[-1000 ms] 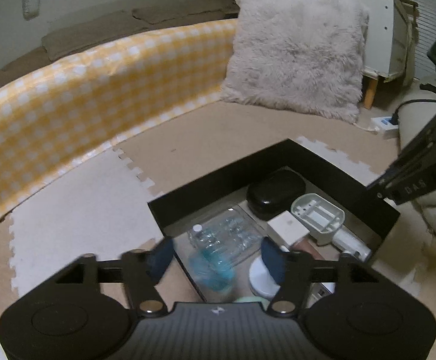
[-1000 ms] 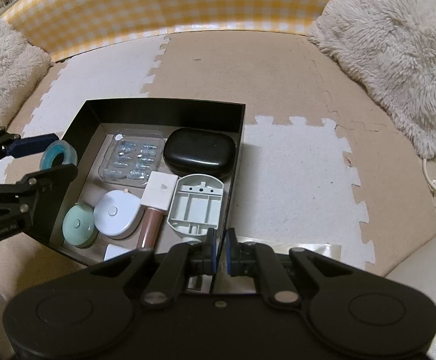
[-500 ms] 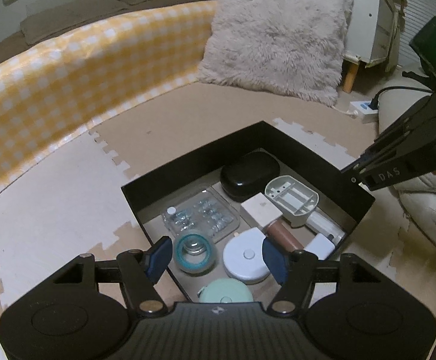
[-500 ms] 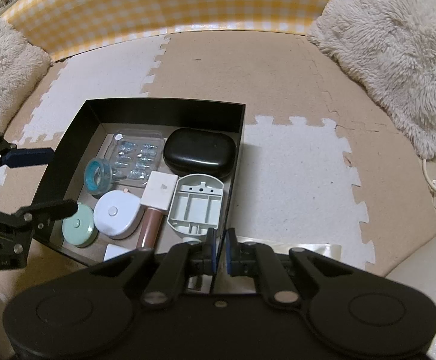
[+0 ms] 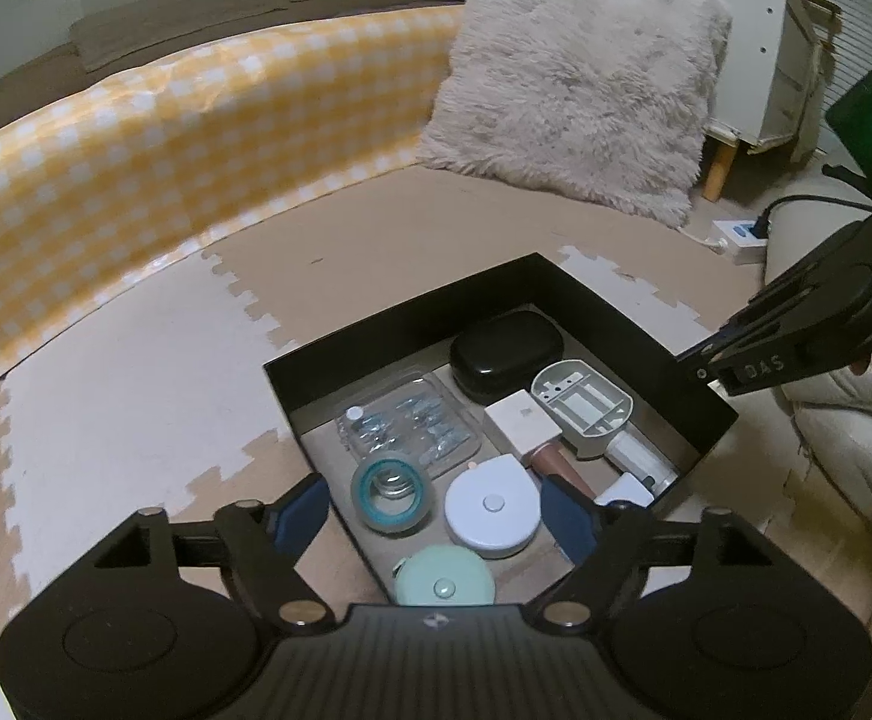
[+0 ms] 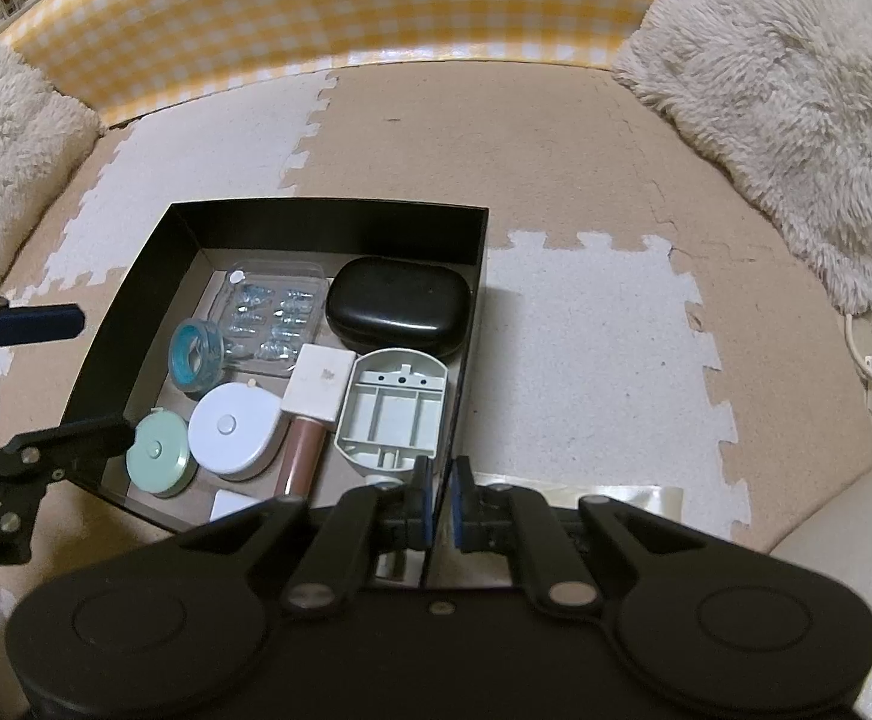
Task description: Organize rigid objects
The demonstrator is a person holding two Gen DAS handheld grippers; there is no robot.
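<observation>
Now the left gripper (image 5: 436, 519) tilts downward over the black box (image 5: 700, 390), fingers just spreading.

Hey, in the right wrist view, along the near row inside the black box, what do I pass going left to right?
Mint green round case → white round tape measure → brown tube → grey plastic tray.
</observation>
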